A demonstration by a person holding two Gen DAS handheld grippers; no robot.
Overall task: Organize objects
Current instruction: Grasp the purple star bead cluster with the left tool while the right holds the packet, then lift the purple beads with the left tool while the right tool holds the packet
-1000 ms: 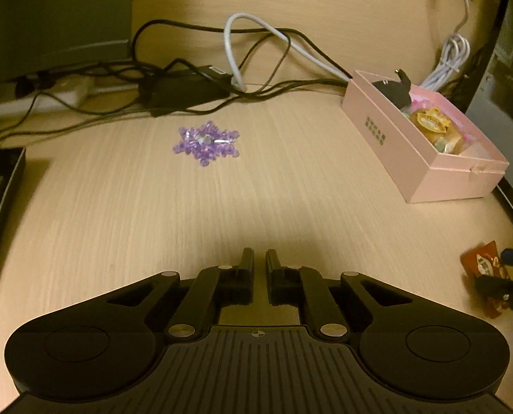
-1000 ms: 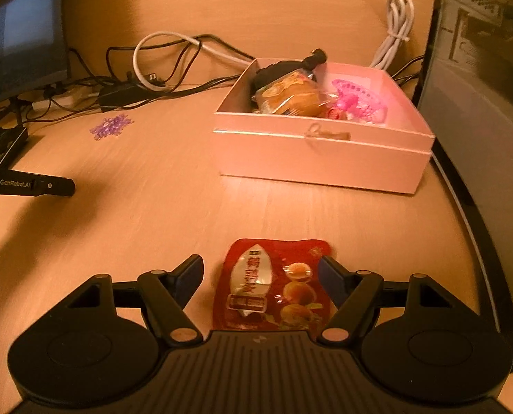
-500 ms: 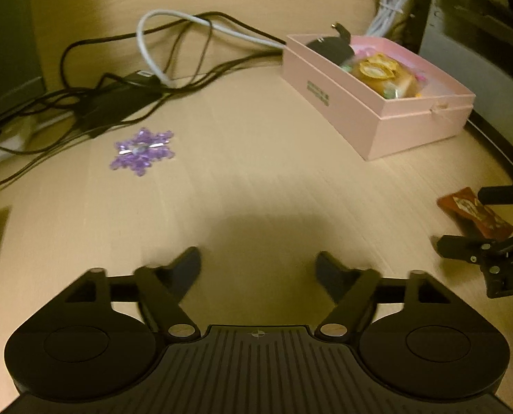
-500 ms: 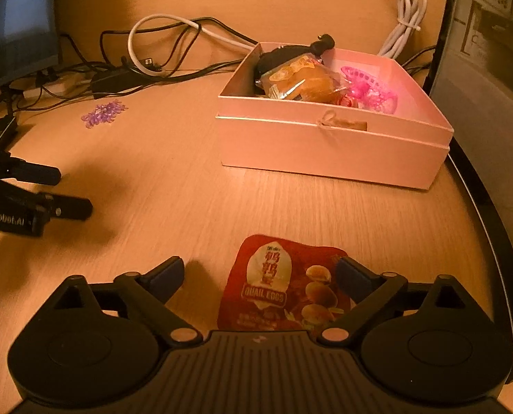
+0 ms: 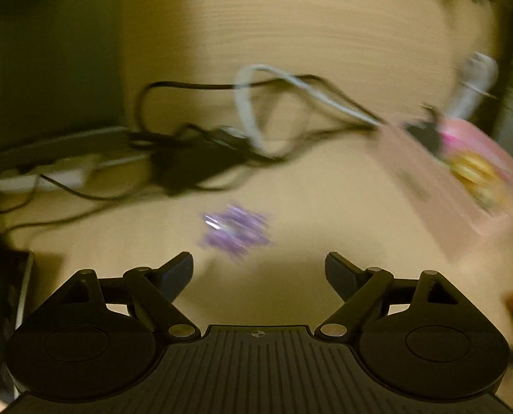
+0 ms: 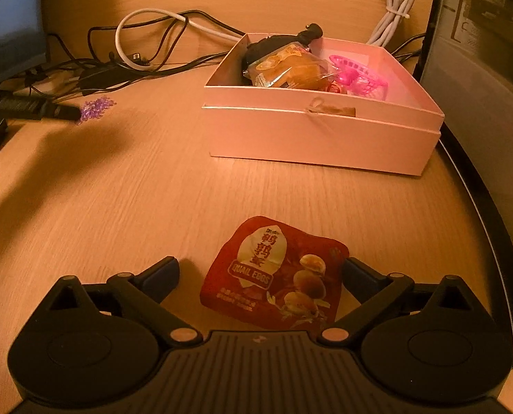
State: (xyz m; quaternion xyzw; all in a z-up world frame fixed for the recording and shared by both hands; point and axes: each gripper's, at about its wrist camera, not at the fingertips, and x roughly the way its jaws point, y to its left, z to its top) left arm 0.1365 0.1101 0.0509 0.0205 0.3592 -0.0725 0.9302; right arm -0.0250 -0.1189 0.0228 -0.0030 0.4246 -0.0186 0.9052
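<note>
A red quail-egg packet (image 6: pixel 273 272) lies flat on the wooden desk between the jaws of my right gripper (image 6: pixel 260 264). Those jaws are opening and the pads stand clear of the packet. Behind it stands an open pink box (image 6: pixel 318 131) holding a wrapped bun (image 6: pixel 287 69), a pink plastic piece (image 6: pixel 356 76) and a black item. The left wrist view is blurred. In it, my left gripper (image 5: pixel 258 258) is opening with nothing between its jaws. A purple snowflake-shaped ornament (image 5: pixel 235 231) lies just beyond its tips. In the right wrist view, one of the left fingers (image 6: pixel 49 112) reaches the ornament (image 6: pixel 96 107).
Tangled black and white cables (image 6: pixel 153 45) and a power adapter lie along the back wall. A monitor (image 6: pixel 8 24) stands at the back left, a computer case (image 6: pixel 480 51) at the right. A dark flat device (image 5: pixel 1 310) lies at the left. The desk's dark edge curves along the right.
The left gripper went from shut to wide open and swung toward the purple ornament, now close to its tips. The right gripper's jaws spread wider around the red packet.
</note>
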